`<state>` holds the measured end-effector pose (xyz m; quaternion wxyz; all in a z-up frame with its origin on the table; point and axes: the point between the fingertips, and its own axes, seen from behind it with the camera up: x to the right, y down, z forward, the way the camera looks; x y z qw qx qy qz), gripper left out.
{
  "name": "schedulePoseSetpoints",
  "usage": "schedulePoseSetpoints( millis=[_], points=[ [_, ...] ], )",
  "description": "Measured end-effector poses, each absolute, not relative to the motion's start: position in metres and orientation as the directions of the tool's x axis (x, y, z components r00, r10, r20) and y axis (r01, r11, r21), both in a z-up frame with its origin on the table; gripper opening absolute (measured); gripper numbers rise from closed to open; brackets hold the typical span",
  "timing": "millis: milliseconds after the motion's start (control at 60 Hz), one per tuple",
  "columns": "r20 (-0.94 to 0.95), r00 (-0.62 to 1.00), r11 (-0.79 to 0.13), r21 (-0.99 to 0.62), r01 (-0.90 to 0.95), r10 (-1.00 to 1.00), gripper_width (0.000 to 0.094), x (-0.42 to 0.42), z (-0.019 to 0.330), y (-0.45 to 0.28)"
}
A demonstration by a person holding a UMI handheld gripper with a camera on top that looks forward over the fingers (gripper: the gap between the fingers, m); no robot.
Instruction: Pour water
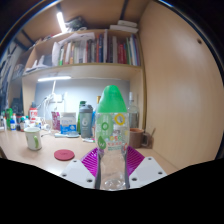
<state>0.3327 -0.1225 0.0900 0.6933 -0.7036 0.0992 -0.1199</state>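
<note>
Clear bottle (113, 140), clamped by tongs (113, 163)

Bottle (112, 140) was clear with a bright green cap and a white label with coloured print. Gripper (113, 162) pads (91, 160) beside the bottle were magenta. Left of the bottle, a red coaster (64, 155) lay on the pale wood desk (40, 160). Above the bottle, multicoloured books (95, 50).

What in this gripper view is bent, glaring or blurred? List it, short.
Gripper view: the wide-angle lens bows the bookshelf and desk edge; the ceiling light and the under-shelf strip glare white; the far desk clutter is soft; the bottle, between the hand-held gripper fingers, is clearest, its clear body showing highlights.
</note>
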Motion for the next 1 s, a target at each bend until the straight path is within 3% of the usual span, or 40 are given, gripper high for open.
schedulePoseSetpoints(
  millis=[133, 233, 333, 433, 600, 683, 833, 1000],
  points=[
    [0.299, 0.909, -0.051, -0.953, 0.297, -0.289, 0.0334, 0.321, 0.148, -0.110],
    [0.546, 0.787, -0.063, -0.831, 0.553, -0.287, 0.0332, 0.284, 0.193, -0.079],
    [0.812, 0.528, -0.110, -0.565, 0.817, -0.250, 0.0331, 0.247, 0.233, -0.040],
    [0.973, 0.154, -0.139, -0.179, 0.974, -0.171, 0.0332, 0.206, 0.248, 0.001],
    [0.900, -0.424, -0.119, 0.412, 0.903, -0.099, 0.0331, 0.148, 0.236, 0.051],
    [0.788, -0.608, -0.108, 0.599, 0.794, -0.097, 0.0332, 0.127, 0.231, 0.068],
    [0.660, -0.747, -0.073, 0.744, 0.665, -0.082, 0.0332, 0.107, 0.220, 0.081],
    [0.634, -0.771, -0.070, 0.768, 0.636, -0.053, 0.0330, 0.107, 0.214, 0.085]
  ],
)
